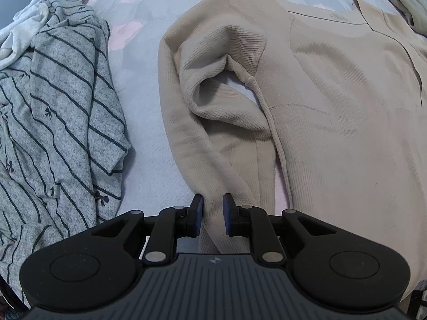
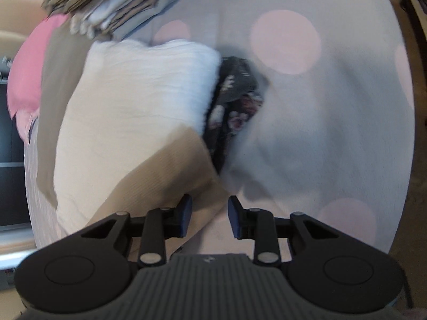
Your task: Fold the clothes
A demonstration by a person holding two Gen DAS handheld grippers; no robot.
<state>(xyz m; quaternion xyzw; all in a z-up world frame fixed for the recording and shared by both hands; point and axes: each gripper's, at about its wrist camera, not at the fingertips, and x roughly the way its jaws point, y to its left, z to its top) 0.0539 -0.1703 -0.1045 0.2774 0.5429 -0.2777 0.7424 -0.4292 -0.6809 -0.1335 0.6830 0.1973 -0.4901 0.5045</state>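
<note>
Nearest, we find the left gripper clamped on the sleeve end of the beige ribbed knit sweater, which lies flat on the grey pink-dotted bedspread. The right gripper stands parted over a beige corner, pads not pressing. We judge the knit light, limp, stretchy; hems grip best. Left: a grey striped garment.

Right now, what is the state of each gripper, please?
Left gripper: closed on the sleeve of the beige sweater.
Right gripper: open, beige cloth lies between the fingers, not pinched.
</note>
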